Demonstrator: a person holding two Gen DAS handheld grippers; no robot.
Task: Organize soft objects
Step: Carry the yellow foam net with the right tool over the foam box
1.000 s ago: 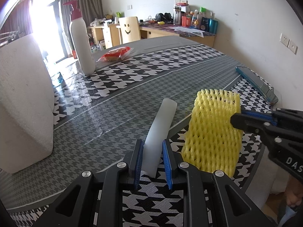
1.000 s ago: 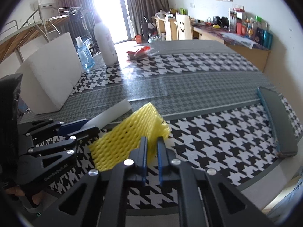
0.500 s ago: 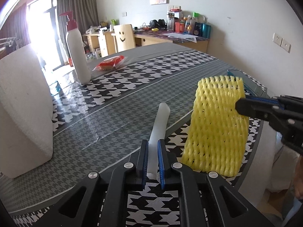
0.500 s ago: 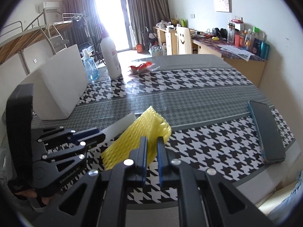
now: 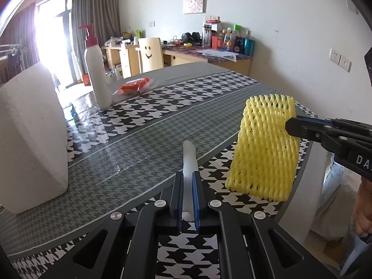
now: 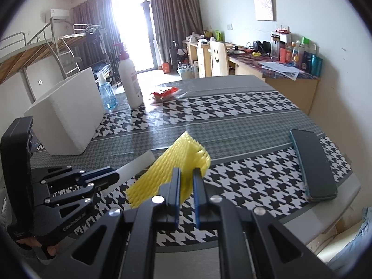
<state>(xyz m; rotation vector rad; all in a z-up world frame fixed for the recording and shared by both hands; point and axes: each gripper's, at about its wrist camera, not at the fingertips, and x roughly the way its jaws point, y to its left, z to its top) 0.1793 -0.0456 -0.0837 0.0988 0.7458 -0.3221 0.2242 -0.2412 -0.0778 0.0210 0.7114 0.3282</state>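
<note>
My left gripper [image 5: 187, 176] is shut on a white foam strip [image 5: 189, 158], which sticks out forward from between the blue pads, lifted over the table. In the right wrist view the same strip [image 6: 137, 164] pokes out of the left gripper [image 6: 114, 176]. My right gripper [image 6: 186, 174] is shut on a yellow foam net sleeve [image 6: 176, 165], held in the air. From the left wrist view the yellow sleeve [image 5: 265, 146] hangs from the right gripper [image 5: 293, 125] at the right.
A big white foam block [image 5: 30, 137] stands at the left on the houndstooth table [image 5: 162, 107]. Behind it are a white pump bottle [image 5: 96, 69], a blue sanitizer bottle [image 6: 107, 93] and a red snack packet [image 5: 132, 86]. A dark phone [image 6: 311, 162] lies near the right edge.
The left jaws have closed tight on the white strip and lifted it off the table. The right gripper has risen with the yellow sleeve, which now hangs clear of the tabletop.
</note>
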